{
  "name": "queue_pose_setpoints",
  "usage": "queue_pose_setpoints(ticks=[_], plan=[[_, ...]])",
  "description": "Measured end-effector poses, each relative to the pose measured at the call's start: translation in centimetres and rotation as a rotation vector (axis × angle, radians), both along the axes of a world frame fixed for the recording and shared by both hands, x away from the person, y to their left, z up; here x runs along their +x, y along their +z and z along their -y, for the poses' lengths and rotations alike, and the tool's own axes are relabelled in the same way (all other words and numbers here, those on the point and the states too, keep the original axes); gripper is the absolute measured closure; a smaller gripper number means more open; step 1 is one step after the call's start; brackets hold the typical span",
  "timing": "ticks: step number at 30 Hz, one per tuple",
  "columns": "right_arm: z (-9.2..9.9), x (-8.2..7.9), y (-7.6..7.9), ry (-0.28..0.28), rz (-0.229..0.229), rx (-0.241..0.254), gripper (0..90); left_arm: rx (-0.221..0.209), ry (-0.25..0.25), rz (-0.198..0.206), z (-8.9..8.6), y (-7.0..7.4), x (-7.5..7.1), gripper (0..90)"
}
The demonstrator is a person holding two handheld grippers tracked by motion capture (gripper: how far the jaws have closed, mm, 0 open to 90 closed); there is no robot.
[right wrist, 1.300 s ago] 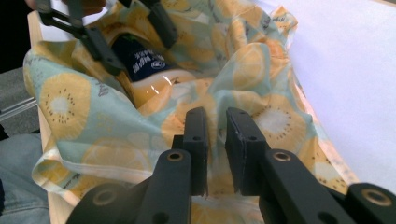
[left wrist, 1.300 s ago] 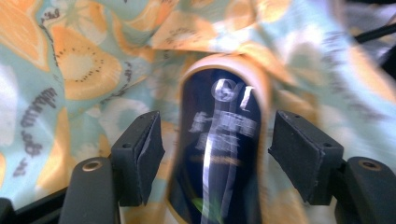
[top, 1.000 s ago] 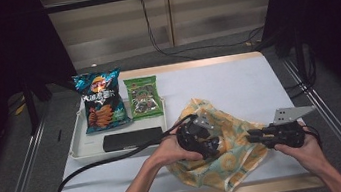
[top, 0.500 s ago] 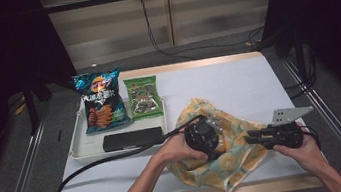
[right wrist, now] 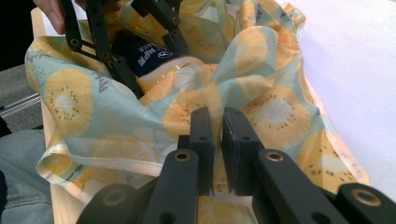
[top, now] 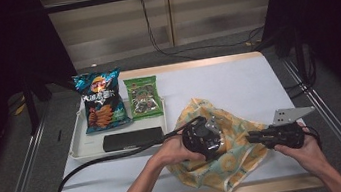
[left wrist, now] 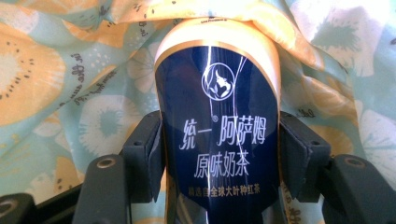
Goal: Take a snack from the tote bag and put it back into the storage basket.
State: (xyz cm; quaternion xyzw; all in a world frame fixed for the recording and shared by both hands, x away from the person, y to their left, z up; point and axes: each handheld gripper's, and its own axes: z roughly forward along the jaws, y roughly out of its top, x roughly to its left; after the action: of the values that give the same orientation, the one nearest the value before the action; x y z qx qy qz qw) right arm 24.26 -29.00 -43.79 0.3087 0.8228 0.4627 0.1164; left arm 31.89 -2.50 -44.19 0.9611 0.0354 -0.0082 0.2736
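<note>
Left gripper [left wrist: 219, 154] jaws just closing, now clamped on the milk tea bottle [left wrist: 217, 116] inside the fruit-print bag [top: 228, 163]; right gripper [right wrist: 217, 140] jaws pinching bag cloth. Probably midway: 1 bottle bagged, 2 snack packs [top: 101, 105] left beyond both jaws.

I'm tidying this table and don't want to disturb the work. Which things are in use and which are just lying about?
In use: left gripper, closing around the dark blue bottle; right gripper, pinching the fruit-print cloth.

Lying about: white tray, chip bag, green packet, black box.
</note>
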Motion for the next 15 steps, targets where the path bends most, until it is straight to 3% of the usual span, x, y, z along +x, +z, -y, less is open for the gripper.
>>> queue_pose_setpoints(ticks=[15], plan=[[0.6, -0.2, 0.4, -0.026, 0.021, 0.007, 83.8, -0.085, 0.022, 0.008, -2.0, 1.1, 0.0, 41.0]])
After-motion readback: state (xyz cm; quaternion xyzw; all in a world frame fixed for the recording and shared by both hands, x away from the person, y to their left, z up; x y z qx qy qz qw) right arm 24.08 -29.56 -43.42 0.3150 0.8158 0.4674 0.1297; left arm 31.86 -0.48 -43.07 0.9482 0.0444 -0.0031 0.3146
